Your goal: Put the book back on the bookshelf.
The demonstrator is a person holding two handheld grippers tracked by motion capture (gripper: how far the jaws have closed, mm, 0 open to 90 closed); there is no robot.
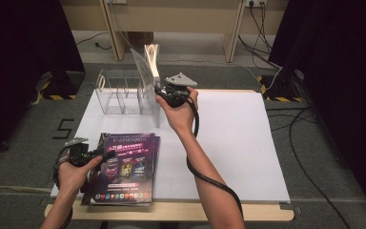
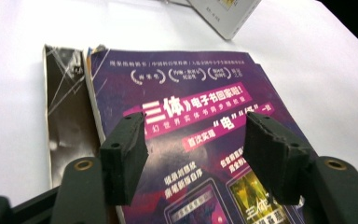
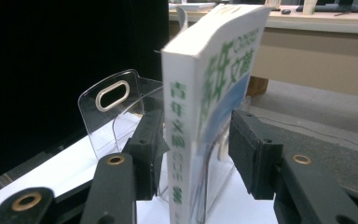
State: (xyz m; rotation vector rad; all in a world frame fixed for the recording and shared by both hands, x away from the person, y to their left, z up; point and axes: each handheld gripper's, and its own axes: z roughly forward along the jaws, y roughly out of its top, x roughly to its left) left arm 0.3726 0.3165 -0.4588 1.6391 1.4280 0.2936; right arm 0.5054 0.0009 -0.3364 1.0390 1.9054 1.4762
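Thick white-spined paperback book [image 3: 186, 135] standing in clear acrylic rack [image 3: 116, 107], right gripper [image 3: 198, 149] jaws released around it; stiff, fairly heavy, best pinched mid-spine; left gripper [image 2: 193, 161] open above purple magazine [image 2: 191, 112]

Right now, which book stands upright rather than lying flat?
The white-spined book in the clear rack, between the right gripper jaws; the purple booklets lie flat.

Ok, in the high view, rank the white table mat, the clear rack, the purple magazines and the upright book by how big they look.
Largest to smallest:
1. white table mat
2. purple magazines
3. clear rack, though it stands farther from the camera, so its place against the magazines is unsure
4. upright book, seen nearly edge-on
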